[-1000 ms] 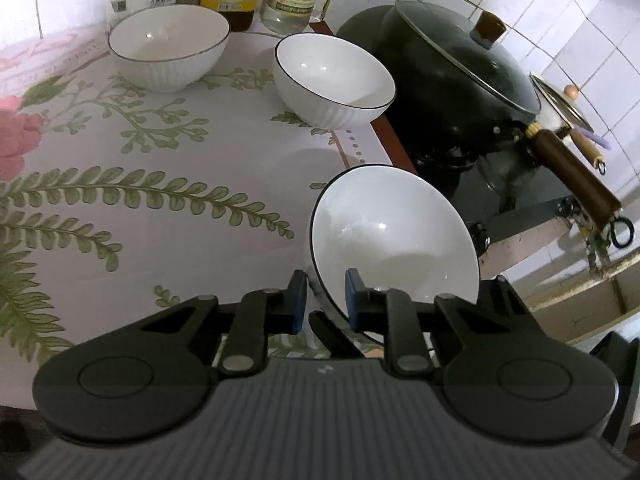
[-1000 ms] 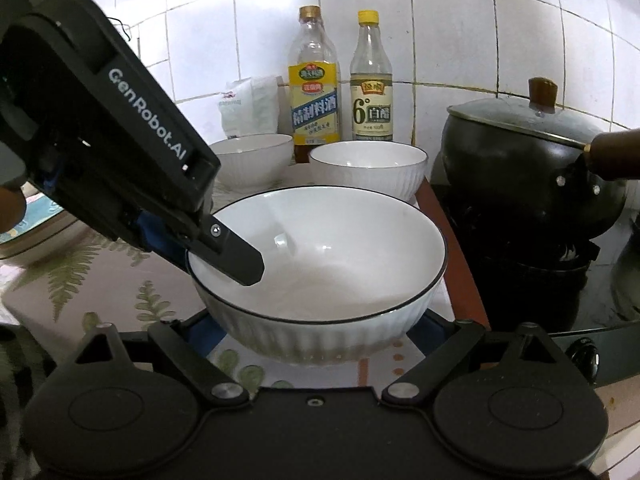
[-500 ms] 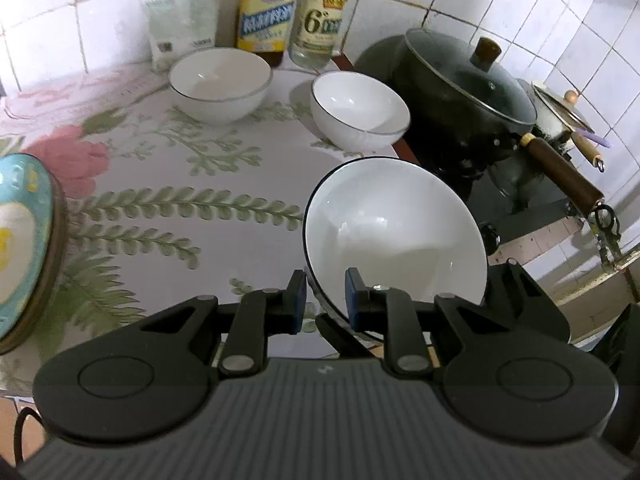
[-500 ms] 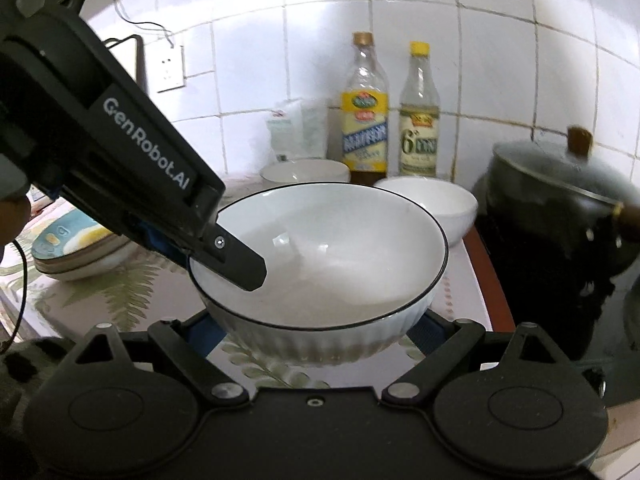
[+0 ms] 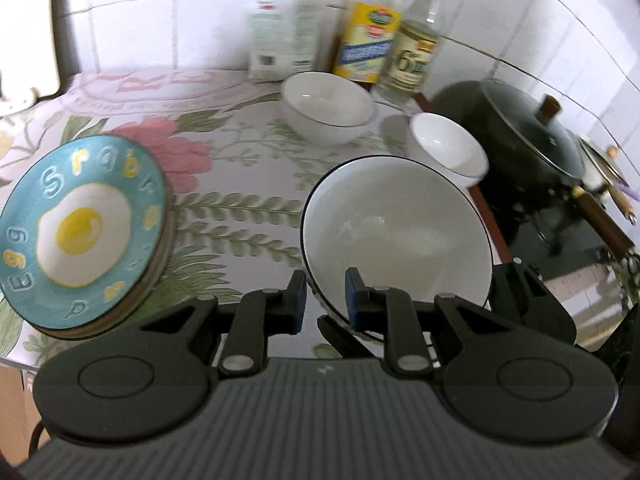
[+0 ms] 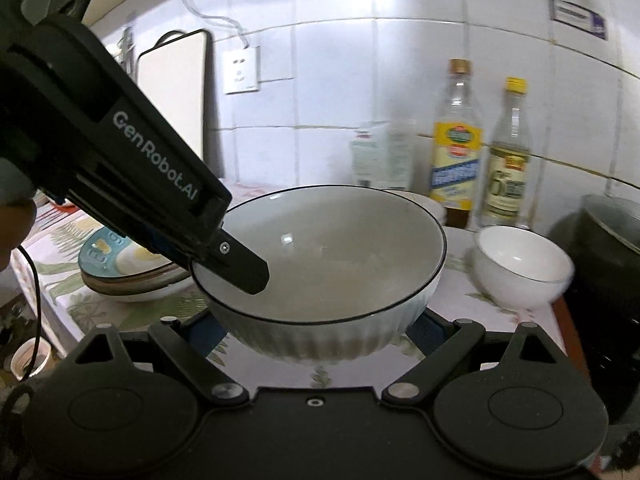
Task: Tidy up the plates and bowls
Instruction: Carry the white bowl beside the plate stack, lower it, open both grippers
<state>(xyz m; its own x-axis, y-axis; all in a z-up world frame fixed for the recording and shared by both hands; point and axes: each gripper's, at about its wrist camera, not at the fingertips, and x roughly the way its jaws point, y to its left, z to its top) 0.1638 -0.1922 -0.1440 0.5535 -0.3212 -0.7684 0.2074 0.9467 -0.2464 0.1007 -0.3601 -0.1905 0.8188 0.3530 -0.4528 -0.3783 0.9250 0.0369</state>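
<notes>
large white bowl (image 5: 396, 236): rigid, glazed, slippery, breakable. left hand-held gripper (image 5: 323, 294) pinches its near rim; right hand-held gripper (image 6: 316, 330), spread wide, clamps its ribbed sides.

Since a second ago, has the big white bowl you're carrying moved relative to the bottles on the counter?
Yes. The big white bowl has drawn back from the bottles and shifted left toward the blue egg plate, pinched by the left gripper.
</notes>
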